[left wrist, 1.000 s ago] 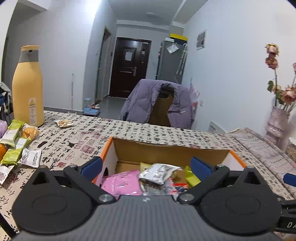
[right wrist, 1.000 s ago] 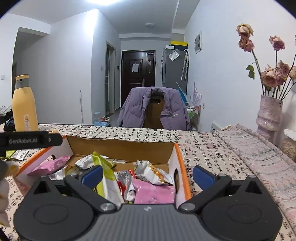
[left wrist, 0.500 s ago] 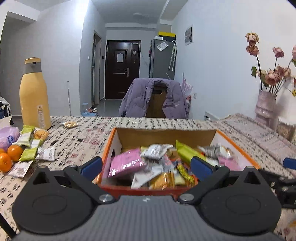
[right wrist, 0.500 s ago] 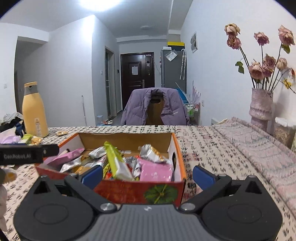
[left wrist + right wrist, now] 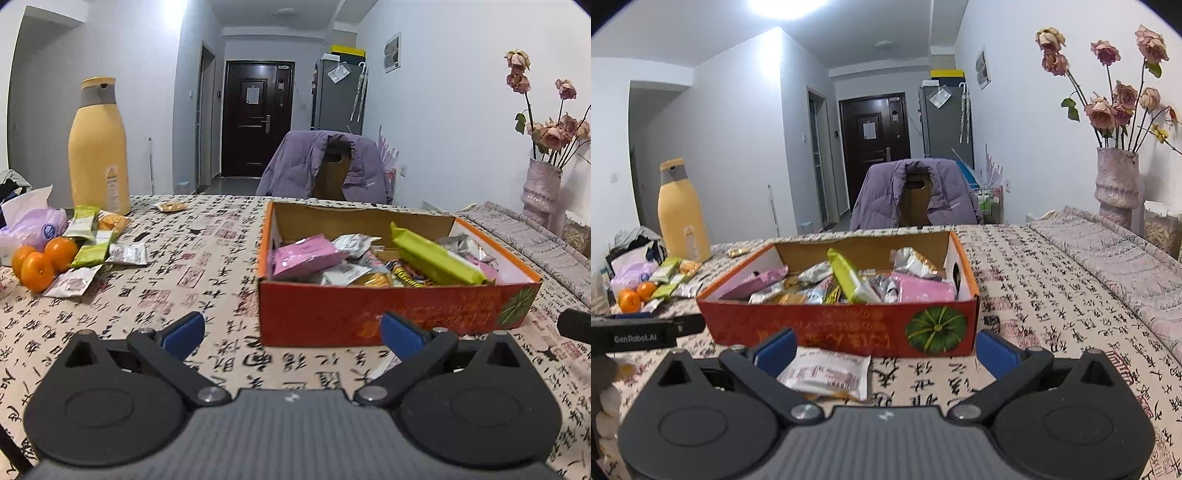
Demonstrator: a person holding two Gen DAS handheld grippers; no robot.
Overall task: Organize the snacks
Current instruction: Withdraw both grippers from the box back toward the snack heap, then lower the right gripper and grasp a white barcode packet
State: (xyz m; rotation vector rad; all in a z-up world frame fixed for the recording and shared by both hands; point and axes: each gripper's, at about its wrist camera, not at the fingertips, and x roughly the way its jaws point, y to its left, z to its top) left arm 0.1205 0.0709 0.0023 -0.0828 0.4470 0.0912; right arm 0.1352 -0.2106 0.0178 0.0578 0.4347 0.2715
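An orange-red cardboard box (image 5: 388, 314) (image 5: 834, 325) stands on the patterned tablecloth, filled with several snack packets, among them a green bar (image 5: 436, 258) and a pink pack (image 5: 306, 256). My left gripper (image 5: 291, 330) hangs open just short of the box's front left corner, nothing between its fingers. My right gripper (image 5: 884, 345) is open too, low in front of the box. A white snack packet (image 5: 827, 374) lies flat on the cloth between its fingers, untouched. More loose snack packets (image 5: 94, 247) lie at the far left.
A tall yellow bottle (image 5: 98, 151), a few oranges (image 5: 38, 264) and a tissue pack (image 5: 26, 225) sit at the left. A vase of dried roses (image 5: 1115, 184) stands at the right. A chair with a purple jacket (image 5: 325, 166) is behind the table.
Both grippers have pulled back from over the box toward the near edge of the table. The box's front wall and the white packet now show in view.
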